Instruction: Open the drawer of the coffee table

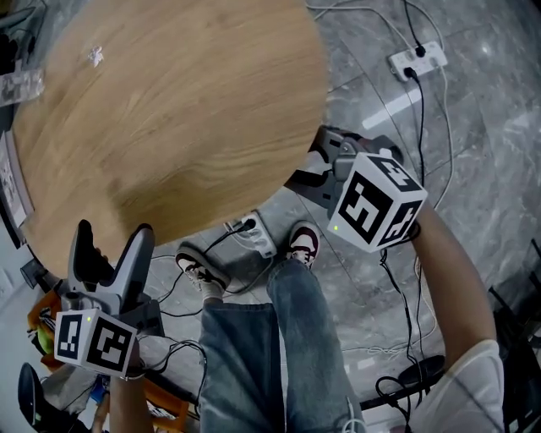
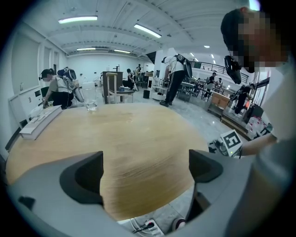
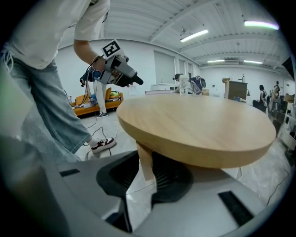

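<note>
Coffee table (image 3: 199, 125) — right gripper (image 3: 146, 170) on slat (image 3: 144, 155)

The floor (image 1: 482, 118) was grey marbled tile, carrying a white power strip (image 1: 418, 59) and black cables (image 1: 421, 118). Walls (image 2: 88, 62) and ceiling (image 2: 115, 11) were white; strip lights (image 2: 77, 20) ran overhead.

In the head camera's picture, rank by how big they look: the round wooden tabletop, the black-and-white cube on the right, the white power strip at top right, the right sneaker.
1. Round wooden tabletop.
2. Black-and-white cube, enlarged by nearness to the camera.
3. White power strip and right sneaker: too alike to rank.
</note>
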Demonstrator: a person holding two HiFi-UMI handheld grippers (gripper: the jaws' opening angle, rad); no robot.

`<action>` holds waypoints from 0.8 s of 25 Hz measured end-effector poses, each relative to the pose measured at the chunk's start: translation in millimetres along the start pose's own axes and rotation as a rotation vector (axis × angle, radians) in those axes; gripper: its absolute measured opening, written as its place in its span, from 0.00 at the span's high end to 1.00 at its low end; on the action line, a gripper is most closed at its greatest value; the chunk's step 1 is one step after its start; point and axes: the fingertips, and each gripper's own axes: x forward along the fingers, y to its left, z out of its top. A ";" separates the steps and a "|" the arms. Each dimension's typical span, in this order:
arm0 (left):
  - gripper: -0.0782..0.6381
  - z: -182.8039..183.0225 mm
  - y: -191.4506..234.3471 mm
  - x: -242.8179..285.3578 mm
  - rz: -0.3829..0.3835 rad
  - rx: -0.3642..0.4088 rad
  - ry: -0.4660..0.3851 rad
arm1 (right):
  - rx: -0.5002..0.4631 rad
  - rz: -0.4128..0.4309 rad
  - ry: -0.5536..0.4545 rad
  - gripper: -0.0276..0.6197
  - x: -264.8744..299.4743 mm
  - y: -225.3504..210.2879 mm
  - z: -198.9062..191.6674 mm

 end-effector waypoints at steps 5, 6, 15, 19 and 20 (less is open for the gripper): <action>0.09 -2.8 -7.8 3.9 -0.011 -0.003 0.002 | -0.006 0.044 0.002 0.82 -3.9 15.4 -2.7; 0.09 -4.1 -9.6 4.1 -0.014 -0.003 0.005 | -0.002 0.050 0.003 0.82 -4.8 19.9 -3.5; 0.09 -7.0 -22.5 6.1 -0.055 0.029 0.026 | 0.006 0.051 0.024 0.82 -8.0 40.8 -4.4; 0.09 -10.4 -25.4 5.9 -0.071 0.045 0.031 | -0.010 0.056 0.037 0.82 -8.8 42.5 -5.5; 0.09 -12.0 -25.7 5.8 -0.072 0.045 0.035 | -0.017 0.063 0.041 0.83 -9.5 43.3 -5.9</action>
